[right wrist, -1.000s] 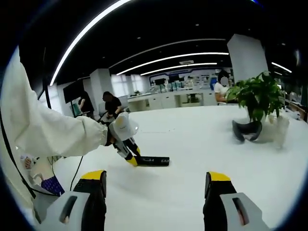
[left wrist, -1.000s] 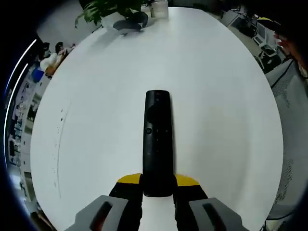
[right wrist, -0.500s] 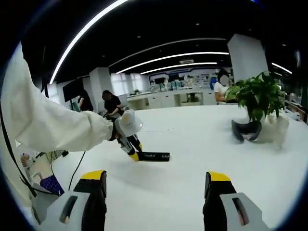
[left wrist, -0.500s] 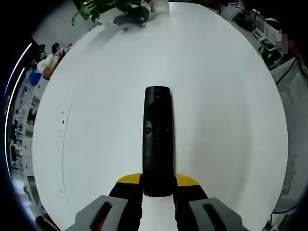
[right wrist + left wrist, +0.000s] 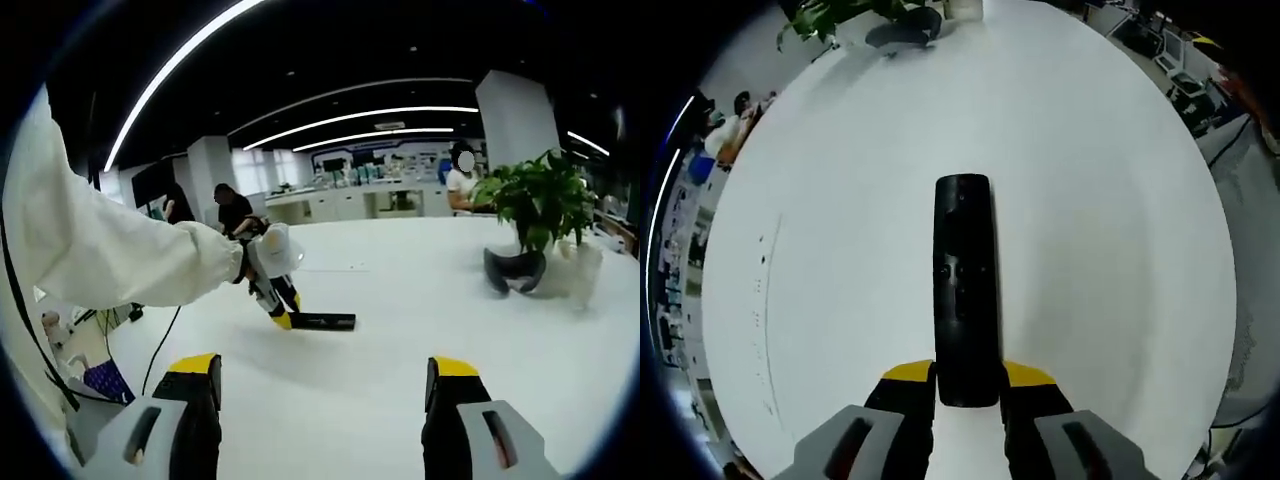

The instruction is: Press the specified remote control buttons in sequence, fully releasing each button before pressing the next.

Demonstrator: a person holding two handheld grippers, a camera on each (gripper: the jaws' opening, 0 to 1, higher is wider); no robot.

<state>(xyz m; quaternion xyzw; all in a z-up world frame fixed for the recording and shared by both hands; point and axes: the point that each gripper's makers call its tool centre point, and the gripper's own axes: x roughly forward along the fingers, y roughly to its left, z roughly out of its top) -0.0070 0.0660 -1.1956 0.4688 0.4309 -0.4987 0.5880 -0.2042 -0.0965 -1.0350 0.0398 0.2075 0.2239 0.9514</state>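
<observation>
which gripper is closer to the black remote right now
Left. The left gripper is shut on the near end of the remote, which lies on the white table. The right gripper is open, hovering well back from it.

Left gripper (image 5: 968, 385): two grey moulded finger bodies, each with dark recessed slot; inner faces black; yellow tips on jaws. In right gripper view same tool (image 5: 283, 317) shows small: black-and-yellow jaws, pale rounded body.

Right gripper (image 5: 320, 385): matching build, grey plastic shells with dark oval slot, black inner pads, yellow caps on top.

Sleeve (image 5: 110, 255): white, loose, long, creased fabric, gathered at cuff.

Cable (image 5: 162, 345): thin, black, hangs below sleeve.
</observation>
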